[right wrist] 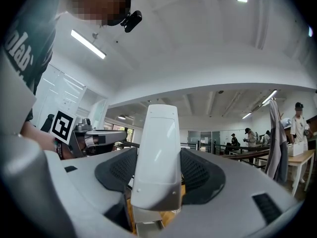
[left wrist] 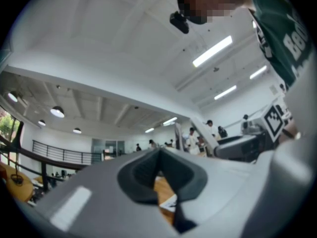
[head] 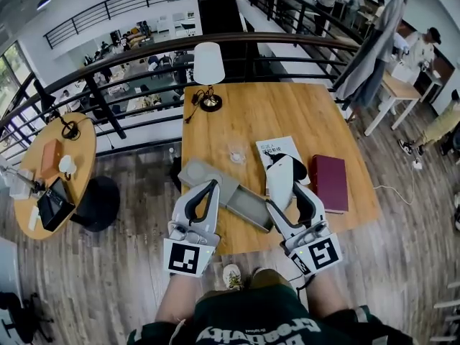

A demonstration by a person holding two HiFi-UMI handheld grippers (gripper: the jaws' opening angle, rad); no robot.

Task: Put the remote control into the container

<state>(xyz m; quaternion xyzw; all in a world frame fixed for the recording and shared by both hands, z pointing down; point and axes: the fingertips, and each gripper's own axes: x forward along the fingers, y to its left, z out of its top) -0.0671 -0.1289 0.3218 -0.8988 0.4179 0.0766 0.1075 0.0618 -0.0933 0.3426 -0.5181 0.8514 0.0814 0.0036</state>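
Note:
The white remote control [head: 281, 179] stands upright between the jaws of my right gripper [head: 289, 194], which is shut on it just above the table's near edge. In the right gripper view the remote [right wrist: 155, 152] fills the gap between the dark pads [right wrist: 203, 175]. The grey container [head: 249, 208] lies open on the wooden table, directly left of the remote, with its flat lid [head: 203, 173] resting at its far-left end. My left gripper [head: 208, 190] hovers over the container's near-left side, shut, with nothing in it. Its pads [left wrist: 143, 175] meet at the tip.
On the wooden table [head: 251, 113] are a white lamp [head: 208, 69] at the far edge, a clear glass [head: 236, 152], a white book [head: 276, 148] and a dark red book [head: 330, 182] to the right. A round table [head: 50, 182] is at left, with railings behind.

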